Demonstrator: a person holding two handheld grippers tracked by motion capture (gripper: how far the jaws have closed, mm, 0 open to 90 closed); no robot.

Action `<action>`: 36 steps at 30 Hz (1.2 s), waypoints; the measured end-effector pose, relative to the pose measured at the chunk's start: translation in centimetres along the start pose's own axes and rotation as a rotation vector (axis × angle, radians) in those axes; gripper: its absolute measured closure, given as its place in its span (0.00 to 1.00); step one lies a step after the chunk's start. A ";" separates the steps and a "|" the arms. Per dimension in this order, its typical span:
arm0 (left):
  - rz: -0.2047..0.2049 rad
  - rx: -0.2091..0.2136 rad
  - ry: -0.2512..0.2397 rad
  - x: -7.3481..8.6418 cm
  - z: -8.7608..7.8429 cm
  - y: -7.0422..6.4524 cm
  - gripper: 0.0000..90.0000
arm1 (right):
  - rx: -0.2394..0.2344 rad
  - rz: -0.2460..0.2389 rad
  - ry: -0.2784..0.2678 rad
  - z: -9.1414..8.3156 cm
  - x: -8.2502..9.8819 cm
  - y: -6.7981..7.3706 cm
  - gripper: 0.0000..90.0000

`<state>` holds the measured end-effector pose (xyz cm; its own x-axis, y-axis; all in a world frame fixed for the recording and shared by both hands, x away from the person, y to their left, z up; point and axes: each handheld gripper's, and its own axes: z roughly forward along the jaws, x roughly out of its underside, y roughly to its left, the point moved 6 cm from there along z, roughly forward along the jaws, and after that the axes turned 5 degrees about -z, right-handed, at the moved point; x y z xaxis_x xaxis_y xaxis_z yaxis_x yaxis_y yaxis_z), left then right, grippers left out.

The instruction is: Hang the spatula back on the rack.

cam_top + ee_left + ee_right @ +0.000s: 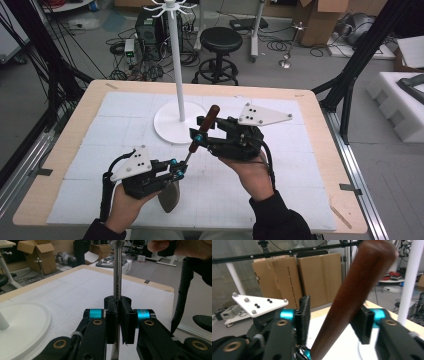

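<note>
A person at a wooden table (75, 125) covered with white mats holds a gripper in each hand. The left gripper (178, 169), nearer the person than the white stand (178, 65), is clamped tight on the thin metal shaft of a spatula (192, 150). The spatula's dark blade hangs below that gripper, and its brown wooden handle (352, 297) slants up towards the stand's round base (167, 125). The right gripper (200, 134), just in front of the base, has its jaws half open around the handle; one pad (303, 320) stands clear of the wood, and whether the other touches is unclear. Beyond the table stand a black stool (220, 47) and cardboard boxes (299, 277).
</note>
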<state>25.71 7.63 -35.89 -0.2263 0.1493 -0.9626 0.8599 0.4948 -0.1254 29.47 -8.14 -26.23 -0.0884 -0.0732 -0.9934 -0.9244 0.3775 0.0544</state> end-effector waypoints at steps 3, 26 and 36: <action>0.008 -0.001 -0.003 -0.1 -0.1 -0.1 0.93 | 0.000 -0.005 0.002 0.0 0.0 -0.1 0.73; 0.003 0.161 -0.052 -0.2 0.0 -1.9 0.79 | -0.225 0.043 -0.020 0.3 -0.5 2.5 0.81; 0.021 0.280 -0.049 0.3 0.2 -3.1 0.90 | -0.429 -0.005 -0.039 0.4 -0.6 3.8 0.81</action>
<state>23.03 5.96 -35.83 -0.1903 0.1120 -0.9753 0.9586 0.2356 -0.1600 26.13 -6.27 -25.43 -0.0770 -0.0364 -0.9964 -0.9960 -0.0418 0.0785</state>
